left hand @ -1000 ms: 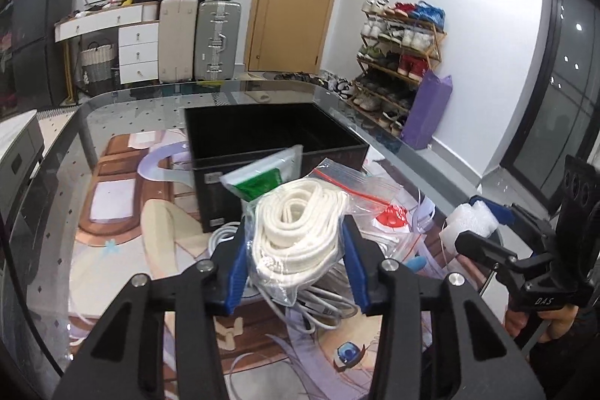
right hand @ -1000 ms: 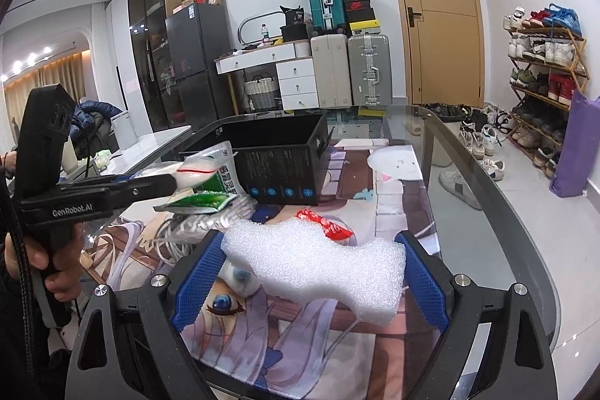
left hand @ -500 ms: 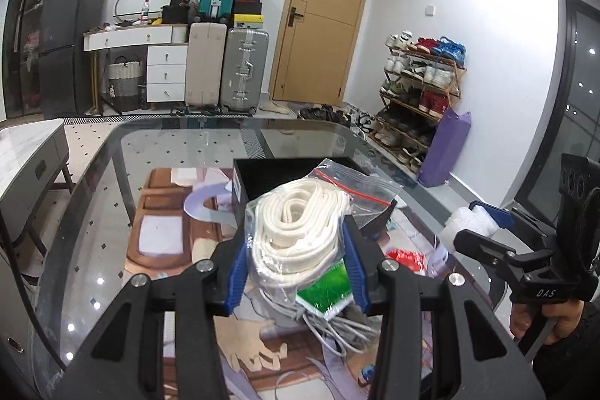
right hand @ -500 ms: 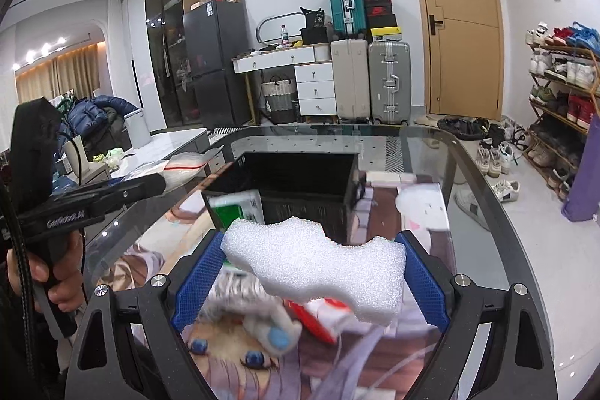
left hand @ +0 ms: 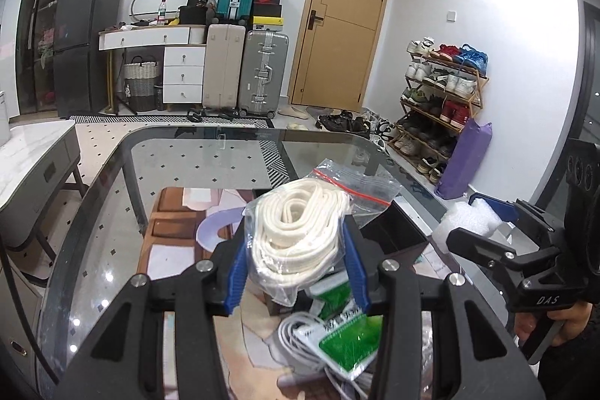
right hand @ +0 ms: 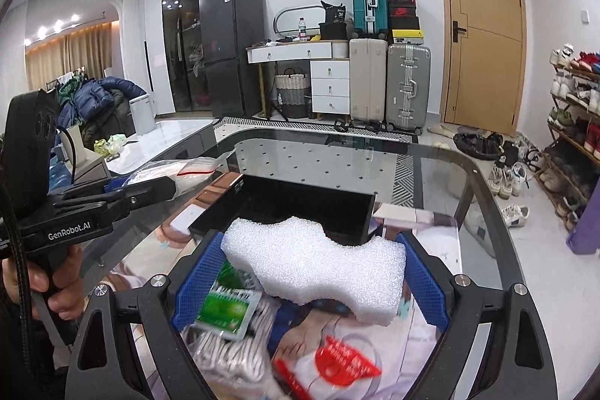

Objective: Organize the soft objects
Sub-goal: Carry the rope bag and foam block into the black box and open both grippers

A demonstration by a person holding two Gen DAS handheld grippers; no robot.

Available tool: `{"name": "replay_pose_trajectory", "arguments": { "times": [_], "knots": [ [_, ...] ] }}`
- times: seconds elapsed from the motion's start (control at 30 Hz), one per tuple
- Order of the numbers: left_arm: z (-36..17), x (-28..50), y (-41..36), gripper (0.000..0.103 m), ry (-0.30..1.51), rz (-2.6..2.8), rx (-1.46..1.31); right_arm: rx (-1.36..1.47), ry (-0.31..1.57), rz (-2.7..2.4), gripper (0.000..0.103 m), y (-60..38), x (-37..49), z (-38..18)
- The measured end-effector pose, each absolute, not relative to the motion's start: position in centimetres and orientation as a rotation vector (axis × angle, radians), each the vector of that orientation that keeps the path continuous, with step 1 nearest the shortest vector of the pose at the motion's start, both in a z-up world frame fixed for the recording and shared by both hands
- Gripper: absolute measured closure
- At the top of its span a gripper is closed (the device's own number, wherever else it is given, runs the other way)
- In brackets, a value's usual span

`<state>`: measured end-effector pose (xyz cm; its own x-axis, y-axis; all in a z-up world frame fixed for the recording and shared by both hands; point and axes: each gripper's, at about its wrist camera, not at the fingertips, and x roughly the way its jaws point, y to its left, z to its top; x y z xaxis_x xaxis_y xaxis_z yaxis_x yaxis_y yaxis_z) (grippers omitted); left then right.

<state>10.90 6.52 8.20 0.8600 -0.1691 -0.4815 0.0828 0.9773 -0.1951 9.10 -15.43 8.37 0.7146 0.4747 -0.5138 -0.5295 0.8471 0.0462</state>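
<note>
Soft objects are in both grippers, lifted above the glass table (left hand: 112,212). The left gripper (left hand: 296,272) is clamped on a clear zip bag of white rope (left hand: 296,231), its blue pads (left hand: 236,276) pressing the coil from either side, and the bag's red-striped seal sticks up toward the far side. Below it on the table lie a green packet (left hand: 348,340) and a bundle of white cables (left hand: 300,328), the packet resting partly on the cables. A black box (left hand: 390,231) sits just behind the held bag, mostly hidden by it.

The right gripper (right hand: 311,280) grips a white foam block (right hand: 315,261) with wavy edges between its blue pads (right hand: 195,276), holding it just in front of the open black box (right hand: 300,205). Under the foam, the green packet (right hand: 225,306) lies on the white cables (right hand: 225,355), and a clear bag with a red print (right hand: 345,366) lies beside them, blurred. The printed mat (right hand: 431,343) covers the table under these things.

In the right wrist view the left gripper (right hand: 146,194) appears at the left side, with the rope bag's seal (right hand: 195,169) showing past it.
</note>
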Motion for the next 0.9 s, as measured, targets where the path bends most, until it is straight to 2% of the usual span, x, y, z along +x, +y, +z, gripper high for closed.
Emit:
{"name": "replay_pose_trajectory", "arguments": {
  "times": [0.9],
  "knots": [
    [4.2, 17.9, 4.4, 0.059, 0.619, -0.168, -0.115, -0.169, 0.592, 0.567, 0.011, -10.8, 17.1, 4.8]
  ]
}}
